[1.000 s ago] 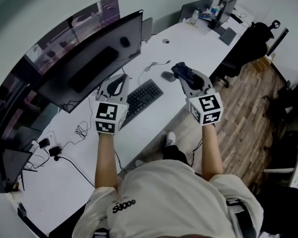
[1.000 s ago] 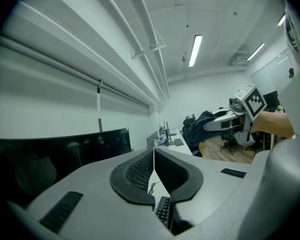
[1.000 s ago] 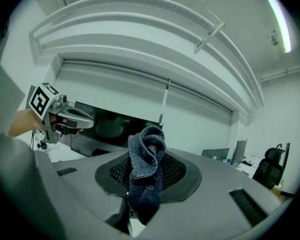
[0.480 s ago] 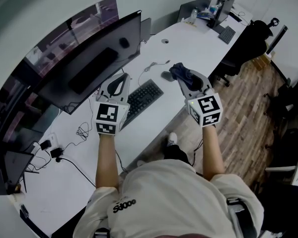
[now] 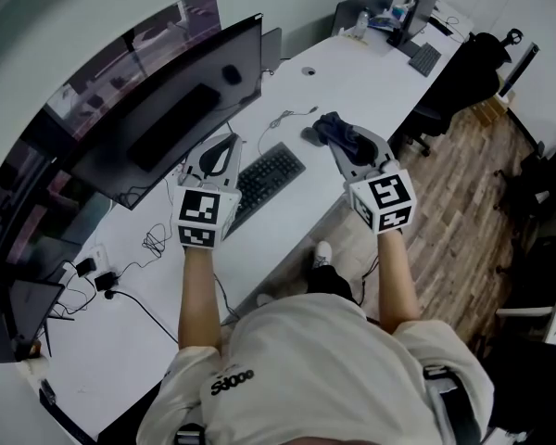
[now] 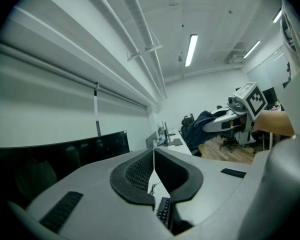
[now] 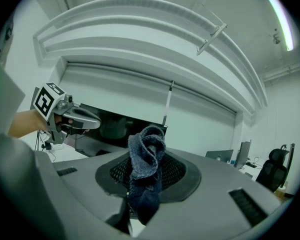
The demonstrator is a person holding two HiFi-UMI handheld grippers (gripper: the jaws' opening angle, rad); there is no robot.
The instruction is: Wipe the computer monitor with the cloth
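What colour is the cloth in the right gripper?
Dark blue. The cloth shows best in the right gripper view, bunched between the fingers.

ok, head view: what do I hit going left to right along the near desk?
Large curved black monitor → left tool, shut with nothing in it → black keyboard → dark blue cloth, clamped in the right tool.
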